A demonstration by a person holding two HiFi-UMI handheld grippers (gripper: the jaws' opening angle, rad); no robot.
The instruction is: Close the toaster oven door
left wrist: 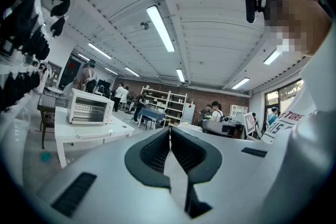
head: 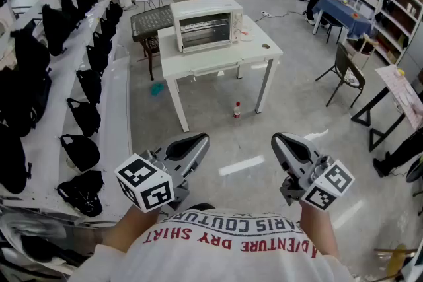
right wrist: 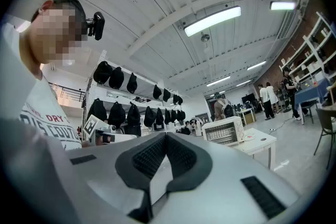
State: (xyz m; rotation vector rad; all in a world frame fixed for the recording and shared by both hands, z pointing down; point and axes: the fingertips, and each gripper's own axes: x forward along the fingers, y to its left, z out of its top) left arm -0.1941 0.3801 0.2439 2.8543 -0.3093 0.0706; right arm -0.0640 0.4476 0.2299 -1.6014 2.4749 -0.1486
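White toaster oven (head: 206, 23) stood at the far left corner of the white table (head: 259, 51), wire rack visible at its front, left gripper (head: 200, 139) and right gripper (head: 277, 138) both clenched shut, held by the person's chest, well apart from the table.

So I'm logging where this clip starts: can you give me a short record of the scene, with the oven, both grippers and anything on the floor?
toaster oven: on the white table, well ahead of the person
oven door: looks folded down in front, but too small to be sure
left gripper: shut, empty, held low near the person's body
right gripper: shut, empty, held low, apart from the left
floor: small bottle standing in front of the table
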